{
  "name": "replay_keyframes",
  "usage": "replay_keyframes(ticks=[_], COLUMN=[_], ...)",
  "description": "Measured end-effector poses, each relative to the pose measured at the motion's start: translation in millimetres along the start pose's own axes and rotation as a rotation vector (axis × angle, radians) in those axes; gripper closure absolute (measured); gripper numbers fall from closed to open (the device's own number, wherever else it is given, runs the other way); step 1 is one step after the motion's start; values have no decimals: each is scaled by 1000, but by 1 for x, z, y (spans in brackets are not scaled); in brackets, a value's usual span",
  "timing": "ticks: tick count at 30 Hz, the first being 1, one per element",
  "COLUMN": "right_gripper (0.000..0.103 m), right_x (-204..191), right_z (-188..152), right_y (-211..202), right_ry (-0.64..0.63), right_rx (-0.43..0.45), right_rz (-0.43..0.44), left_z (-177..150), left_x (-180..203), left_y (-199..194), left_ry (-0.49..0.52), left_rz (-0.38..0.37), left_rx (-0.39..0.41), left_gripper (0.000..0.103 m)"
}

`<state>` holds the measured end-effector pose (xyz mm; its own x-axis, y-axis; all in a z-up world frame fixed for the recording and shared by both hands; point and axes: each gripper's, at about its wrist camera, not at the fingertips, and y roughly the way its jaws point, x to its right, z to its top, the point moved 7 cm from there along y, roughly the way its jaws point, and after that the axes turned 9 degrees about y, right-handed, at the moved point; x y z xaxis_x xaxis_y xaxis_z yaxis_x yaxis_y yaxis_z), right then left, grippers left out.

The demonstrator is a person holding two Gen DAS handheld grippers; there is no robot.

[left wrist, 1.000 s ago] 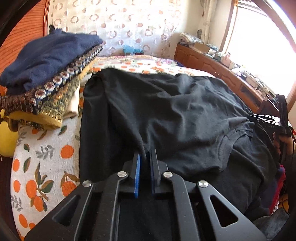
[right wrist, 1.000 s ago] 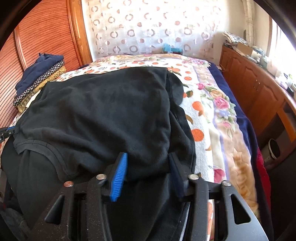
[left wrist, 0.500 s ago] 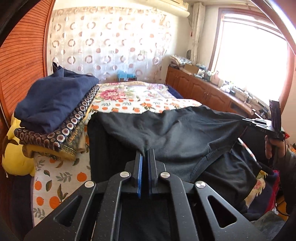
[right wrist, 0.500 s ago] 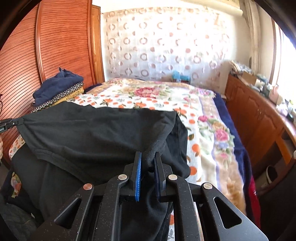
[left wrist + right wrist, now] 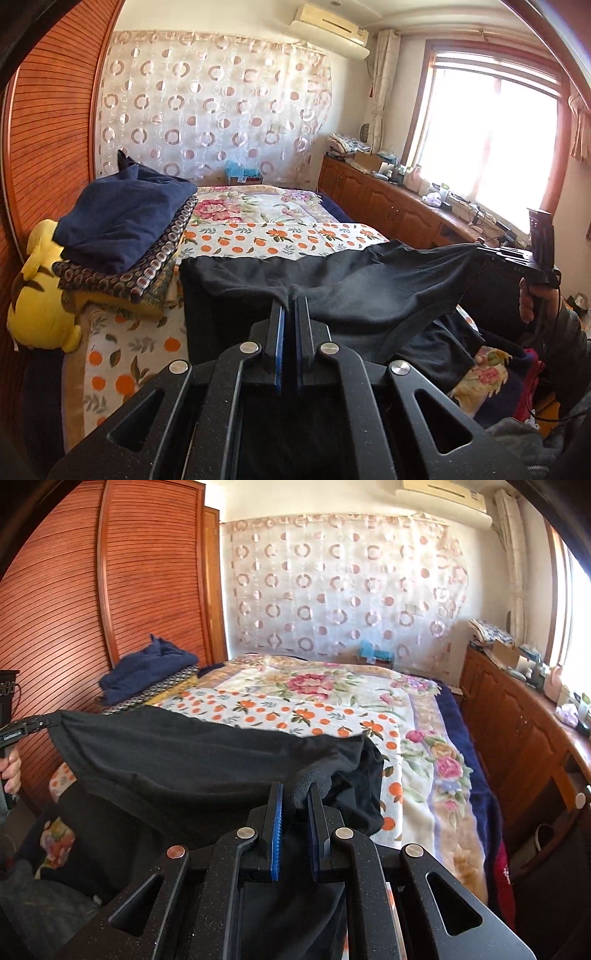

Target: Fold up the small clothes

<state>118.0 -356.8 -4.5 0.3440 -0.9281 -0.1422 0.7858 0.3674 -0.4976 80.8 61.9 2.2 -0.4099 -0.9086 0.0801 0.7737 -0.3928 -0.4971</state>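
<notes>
1. The left gripper (image 5: 290, 306) has its fingers (image 5: 277, 332) squeezed tight on one top corner of a soft black cloth shirt (image 5: 369, 280).
2. The right gripper (image 5: 295, 794) has its fingers (image 5: 276, 812) pinched on a thick bunch of the same shirt at its other end.
3. The shirt hangs stretched between the two grippers, lifted above the bed with the orange-and-flower blanket (image 5: 332, 705), and the rest of it droops down below the fingers.
4. Left of the left fingers and farther off sits a pile of folded clothes with a dark blue one on top (image 5: 125, 218).
5. A yellow stuffed toy (image 5: 40, 299) lies just beside that pile, pressed against its left side.
</notes>
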Motion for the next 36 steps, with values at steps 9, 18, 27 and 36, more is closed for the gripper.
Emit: replay_keyframes(ticks=[9, 18, 27, 36], right_gripper=[91, 91, 74, 59], right_x=[-3, 16, 20, 22], right_z=[-46, -124, -113, -115], right_y=[-31, 16, 15, -4], right_ry=[10, 109, 122, 135], right_rx=[-82, -292, -275, -208], right_rz=[-1, -3, -26, -74], left_z=[-75, -127, -117, -125], left_x=[-5, 0, -1, -17], left_y=[8, 36, 30, 37], left_ry=[-60, -58, -5, -49], left_rz=[-6, 8, 52, 111], left_rx=[-159, -313, -289, -298], left_gripper=[97, 97, 52, 30])
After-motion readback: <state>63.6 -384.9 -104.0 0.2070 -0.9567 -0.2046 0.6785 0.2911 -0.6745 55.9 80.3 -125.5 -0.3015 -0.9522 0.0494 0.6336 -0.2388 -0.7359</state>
